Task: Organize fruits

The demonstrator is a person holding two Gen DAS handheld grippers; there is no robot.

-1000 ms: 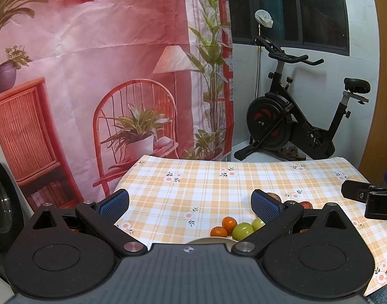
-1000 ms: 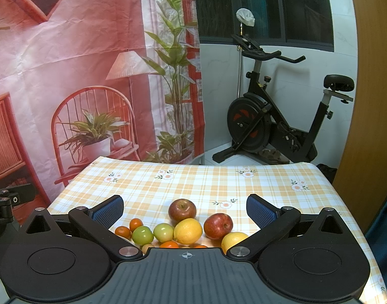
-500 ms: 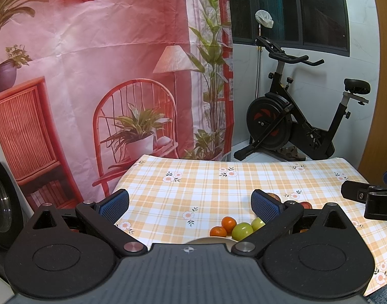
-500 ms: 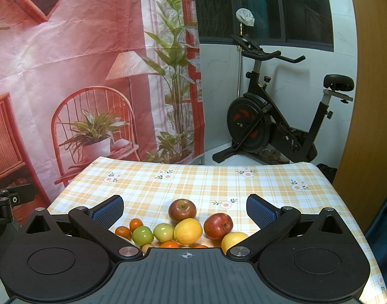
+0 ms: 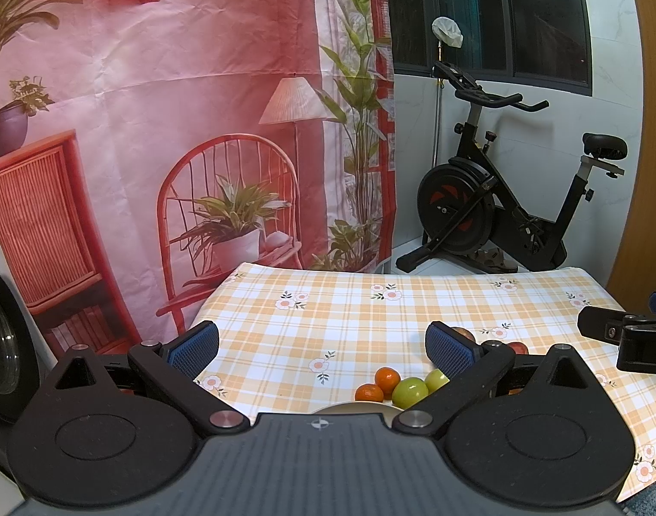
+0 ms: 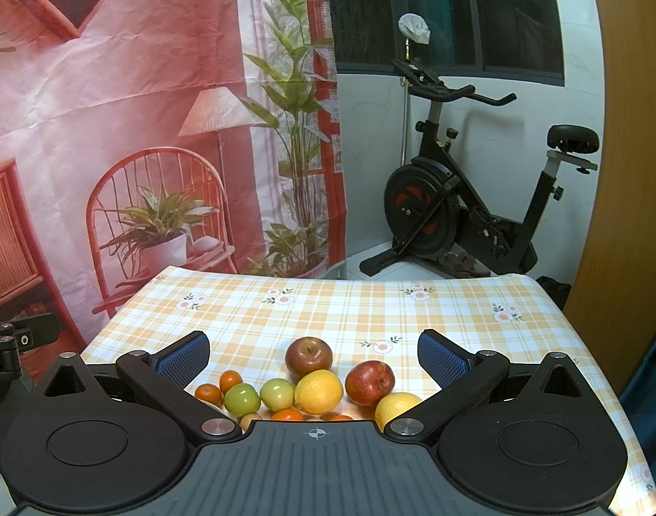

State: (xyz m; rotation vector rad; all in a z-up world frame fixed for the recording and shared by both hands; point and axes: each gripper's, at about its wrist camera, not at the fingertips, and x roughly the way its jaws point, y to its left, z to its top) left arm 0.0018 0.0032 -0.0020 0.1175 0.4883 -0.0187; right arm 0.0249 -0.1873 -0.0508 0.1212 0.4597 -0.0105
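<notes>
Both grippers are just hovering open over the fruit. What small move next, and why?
Probably ease the right gripper forward and down onto the darker red apple: it sits centred between the open jaws, farthest out and least crowded. The left gripper is open too.

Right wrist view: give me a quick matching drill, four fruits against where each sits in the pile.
Things:
1. dark apple
2. red apple
3. lemon
4. tangerine pair

Places:
A. left end of the pile
B. farthest back
C. right end, partly behind the gripper body
D. right of the big yellow fruit

Pairs: 1-B, 2-D, 3-C, 4-A
</notes>
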